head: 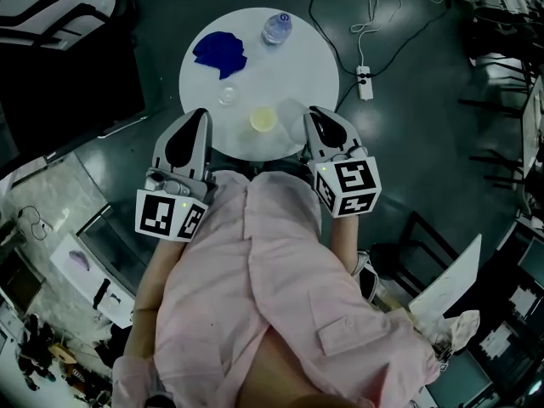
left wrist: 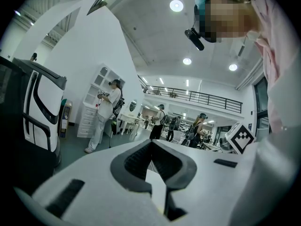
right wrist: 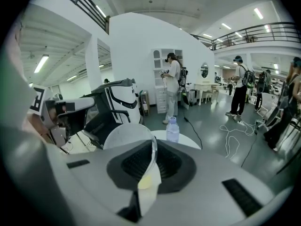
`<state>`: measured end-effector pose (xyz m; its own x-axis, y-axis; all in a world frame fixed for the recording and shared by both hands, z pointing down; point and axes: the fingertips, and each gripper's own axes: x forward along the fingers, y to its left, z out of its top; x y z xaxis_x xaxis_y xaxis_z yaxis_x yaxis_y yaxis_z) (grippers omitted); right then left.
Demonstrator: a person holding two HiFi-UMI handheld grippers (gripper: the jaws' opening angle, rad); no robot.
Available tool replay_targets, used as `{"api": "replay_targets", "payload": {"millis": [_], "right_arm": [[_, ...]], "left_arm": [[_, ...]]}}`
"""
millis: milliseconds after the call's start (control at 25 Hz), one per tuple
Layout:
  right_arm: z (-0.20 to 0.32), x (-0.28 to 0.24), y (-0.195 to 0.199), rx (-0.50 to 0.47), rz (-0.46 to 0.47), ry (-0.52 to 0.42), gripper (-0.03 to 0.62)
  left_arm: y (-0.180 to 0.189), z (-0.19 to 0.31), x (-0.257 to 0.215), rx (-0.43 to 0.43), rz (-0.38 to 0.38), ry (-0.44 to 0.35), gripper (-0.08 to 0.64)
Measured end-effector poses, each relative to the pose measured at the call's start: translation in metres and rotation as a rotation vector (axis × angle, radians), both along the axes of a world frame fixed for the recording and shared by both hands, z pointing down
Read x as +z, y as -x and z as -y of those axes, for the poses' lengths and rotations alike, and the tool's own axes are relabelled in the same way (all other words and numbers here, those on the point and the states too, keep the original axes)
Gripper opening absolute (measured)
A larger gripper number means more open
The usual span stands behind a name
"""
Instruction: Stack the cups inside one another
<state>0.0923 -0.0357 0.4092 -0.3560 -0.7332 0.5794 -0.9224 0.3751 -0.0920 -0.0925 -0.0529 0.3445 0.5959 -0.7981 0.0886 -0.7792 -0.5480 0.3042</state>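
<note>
You are mid-carry. Your right gripper (head: 314, 114) has its jaws pressed onto the thin wall of a clear plastic cup (right wrist: 127, 138), one jaw inside the rim and one outside. The cup hangs just above the near edge of the round white table (head: 297, 49), on its right side. Your left gripper (left wrist: 151, 147) has its jaws pressed together on nothing and is held level beside the table's near-left edge, taking no part.

The likely target is the pale yellow cup (head: 263, 119), which stands close to the near edge just beside your right gripper. A smaller clear cup (head: 228, 96) stands a little further in and to its left. The crumpled blue cloth (head: 219, 53) and the clear water bottle (head: 276, 28) by the far edge are out of the way.

The held cup looks tipped rather than upright. Its mouth seems to face back along the jaws toward you, and its long axis slants down toward the tabletop, though its clear wall makes this hard to be sure of.

Next, you probably need to bring the cup's base over the yellow cup's mouth. Roll your wrist until the axis stands vertical, lower it until it seats, then let go. A pinch on one wall can squash the rim, so keep it light.
</note>
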Motion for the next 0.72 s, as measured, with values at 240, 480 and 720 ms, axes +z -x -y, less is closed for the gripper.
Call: {"api": "replay_targets", "payload": {"millis": [240, 480, 720], "right_arm": [[0.005, 0.005, 0.009, -0.036, -0.010, 0.007, 0.040], [0.003, 0.008, 0.019, -0.109, -0.031, 0.042, 0.040], [0.000, 0.012, 0.022, -0.145, -0.075, 0.041, 0.040]], "left_arm": [[0.002, 0.001, 0.000, -0.006, 0.008, -0.008, 0.009], [0.001, 0.000, 0.000, -0.008, 0.010, -0.008, 0.009], [-0.001, 0.000, 0.000, -0.001, 0.006, -0.005, 0.009]]}}
